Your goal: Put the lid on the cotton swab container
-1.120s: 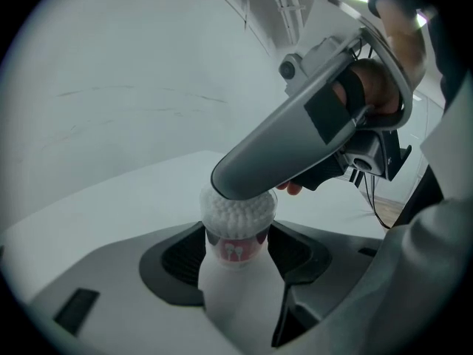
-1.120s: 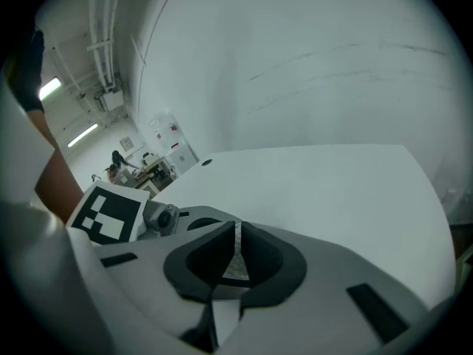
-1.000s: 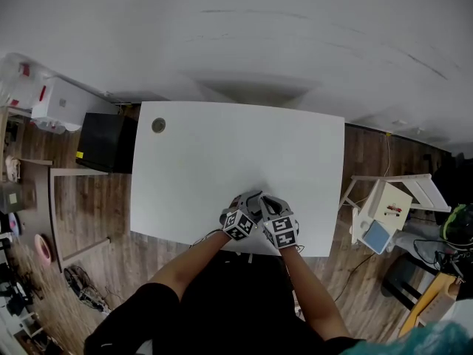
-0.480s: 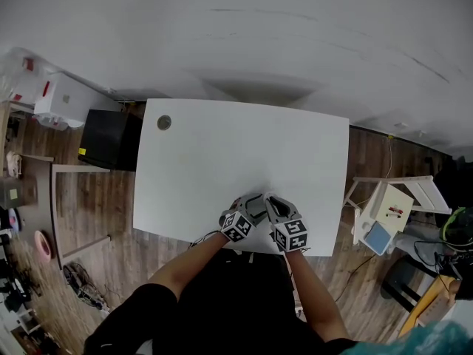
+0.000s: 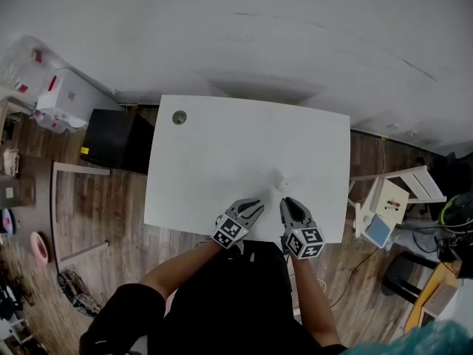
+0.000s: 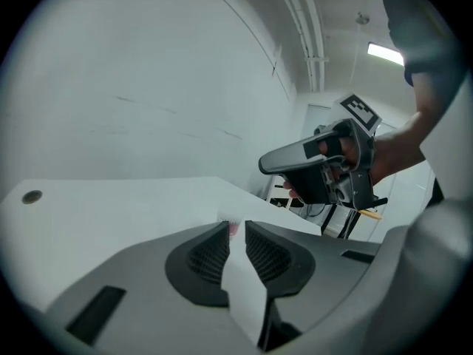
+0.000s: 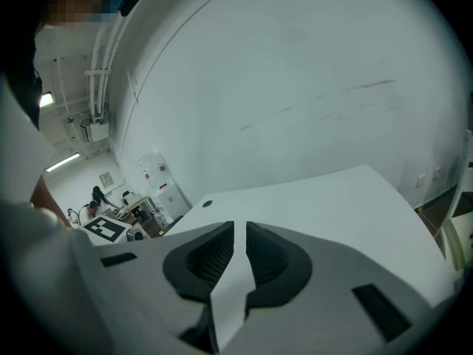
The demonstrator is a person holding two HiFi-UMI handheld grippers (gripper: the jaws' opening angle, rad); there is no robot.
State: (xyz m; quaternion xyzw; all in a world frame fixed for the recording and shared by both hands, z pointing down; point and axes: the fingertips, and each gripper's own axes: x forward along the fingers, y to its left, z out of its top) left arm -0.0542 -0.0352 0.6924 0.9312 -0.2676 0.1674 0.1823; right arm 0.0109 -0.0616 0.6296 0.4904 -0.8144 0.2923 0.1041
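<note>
White table (image 5: 222, 139), faint container (image 5: 281, 178) barely discernible

Smooth matt table (image 5: 244, 146), wooden floor (image 5: 103, 209)

White rectangular counter (image 5: 222, 154) stands on a wood-plank floor (image 5: 96, 220); a round grey grommet (image 5: 179, 117) sits in its far left corner; a small pale container (image 5: 283, 180) sits right of centre toward the near edge, details too faint to read.

White table (image 5: 244, 146), brown wood-grain floor (image 5: 103, 213), black box (image 5: 111, 140) — left claw (image 5: 253, 205) and right claw (image 5: 290, 204) grey (marker cubes (image 5: 230, 231) black-and-white squared).
</note>
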